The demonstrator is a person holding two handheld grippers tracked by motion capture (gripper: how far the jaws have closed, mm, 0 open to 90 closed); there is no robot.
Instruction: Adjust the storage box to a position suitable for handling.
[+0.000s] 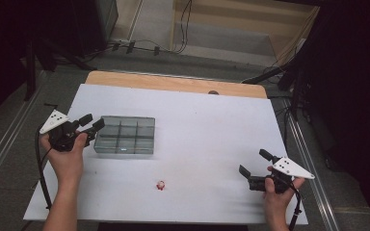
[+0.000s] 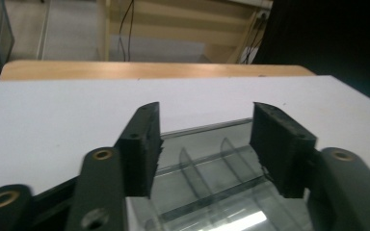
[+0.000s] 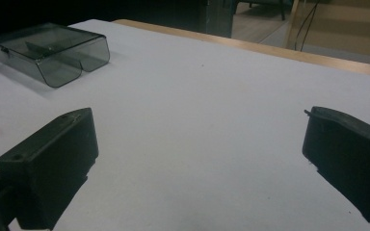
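Both claws open; left claw [image 1: 92, 122] at box [image 1: 125, 135] edge

I see my left gripper [image 1: 92, 123] near the tabletop's [image 1: 207, 125] left edge, jaws parted, tips at the left wall of the clear divided box [image 1: 125, 135]. A small red object [image 1: 161, 185] lies near the front edge, about midway along. My right gripper [image 1: 254, 163] sits near the front right corner, jaws wide apart.

Overhead forward-down camera, two low gripper cameras (clear box [image 1: 125, 135] shared).
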